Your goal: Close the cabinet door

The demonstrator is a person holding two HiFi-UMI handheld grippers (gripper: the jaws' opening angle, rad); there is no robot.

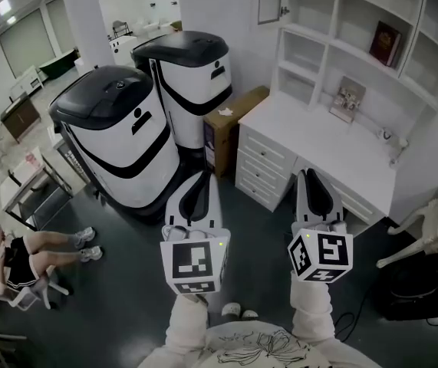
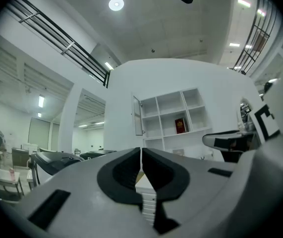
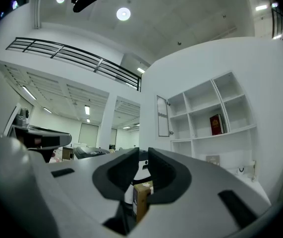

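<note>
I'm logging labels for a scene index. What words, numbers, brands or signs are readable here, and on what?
No words or numbers can be read in any view.
Red book: the cover has print, too small to read.
White machines: a black pictogram on each, no lettering.
Cardboard box: a pale mark on top, not legible.
</note>
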